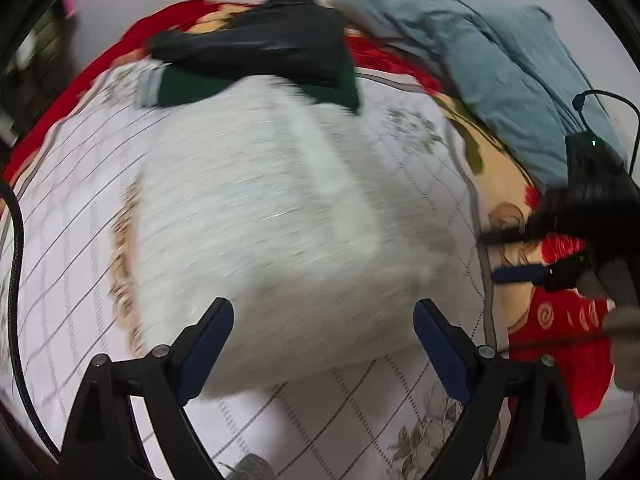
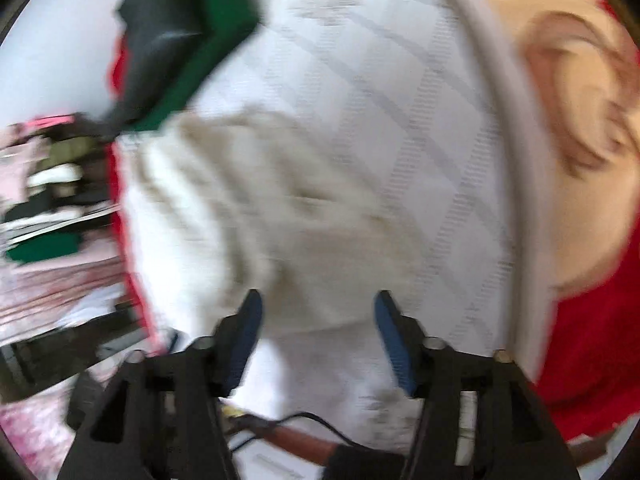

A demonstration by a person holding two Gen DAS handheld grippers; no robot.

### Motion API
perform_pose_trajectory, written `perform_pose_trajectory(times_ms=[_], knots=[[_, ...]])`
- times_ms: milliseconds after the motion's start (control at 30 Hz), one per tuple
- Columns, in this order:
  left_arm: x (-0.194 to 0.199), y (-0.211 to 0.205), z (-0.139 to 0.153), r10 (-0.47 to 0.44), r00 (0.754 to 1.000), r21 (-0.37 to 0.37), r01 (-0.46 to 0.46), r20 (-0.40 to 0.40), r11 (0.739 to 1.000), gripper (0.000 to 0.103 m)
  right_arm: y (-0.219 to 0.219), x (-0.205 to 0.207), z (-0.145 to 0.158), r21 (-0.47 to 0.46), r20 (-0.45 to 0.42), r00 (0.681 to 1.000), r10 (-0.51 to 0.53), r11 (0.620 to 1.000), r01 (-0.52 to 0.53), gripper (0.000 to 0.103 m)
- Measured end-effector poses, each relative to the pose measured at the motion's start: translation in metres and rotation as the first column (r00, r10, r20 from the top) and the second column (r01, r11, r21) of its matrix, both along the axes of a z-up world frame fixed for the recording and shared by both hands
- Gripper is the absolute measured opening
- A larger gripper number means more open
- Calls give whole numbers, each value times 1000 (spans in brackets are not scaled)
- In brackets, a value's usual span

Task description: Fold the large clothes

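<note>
A white fluffy garment lies folded into a thick block on the checked white bedsheet. My left gripper hovers over its near edge, jaws wide apart and nothing between the pads. In the right wrist view the same white garment spreads below my right gripper, whose jaws stand apart and grip nothing. The right gripper also shows at the right edge of the left wrist view, off the garment's right side. Both views are blurred.
A black and dark green jacket lies just beyond the white garment, also seen as jacket. A blue-grey garment is heaped at the far right. A red patterned blanket borders the sheet. Clutter sits past the bed's edge.
</note>
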State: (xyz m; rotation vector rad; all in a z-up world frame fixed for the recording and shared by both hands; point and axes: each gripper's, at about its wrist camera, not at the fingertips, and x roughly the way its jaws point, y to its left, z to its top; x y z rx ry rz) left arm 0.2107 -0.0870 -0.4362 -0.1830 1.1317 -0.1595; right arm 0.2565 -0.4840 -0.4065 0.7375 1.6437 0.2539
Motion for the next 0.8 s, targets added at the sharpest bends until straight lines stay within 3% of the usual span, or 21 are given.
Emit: perform_pose_trajectory(times_ms=[100,200,233,267,367,433,500,567,600,667,733,800], knots=[[-4,30,3,113,993,13,-112,-19,994,92,38,28,-13,76,-21,998,56,996,-54,73],[-2,58,-4,231,972,86,-227,-42,970,92,82,40,-54,76,-128,987,93,994,-83,70],[0,67,-8,266,962,101,-259,-60,961,92,90,44,-62,70,-145,984,105,993,-95,57],[3,75,-13,294,953,104,-285,-76,953,92,96,43,-63,70,-146,982,118,992,-109,21],[7,90,-18,350,932,134,-336,-98,932,92,118,39,-42,21,-45,986,160,987,-160,19],[6,97,-14,372,923,145,-356,-102,923,92,118,28,-13,125,37,993,114,985,-118,18],[10,100,-8,383,917,120,-370,-107,921,92,114,11,-2,112,67,989,135,983,-142,18],[15,100,-2,398,911,116,-386,-111,915,92,111,-9,-41,54,-76,983,166,985,-162,18],[17,99,1,399,910,106,-388,-112,915,92,106,-26,-79,2,-234,956,174,984,-179,18],[24,91,5,386,915,93,-377,-117,921,92,98,-40,-109,-5,-341,930,136,989,-146,19],[29,79,9,357,927,96,-348,-118,933,92,93,-39,-99,35,-305,944,126,992,-121,21],[35,71,8,331,935,93,-321,-125,942,92,86,-30,-70,76,-203,971,128,990,-115,22]])
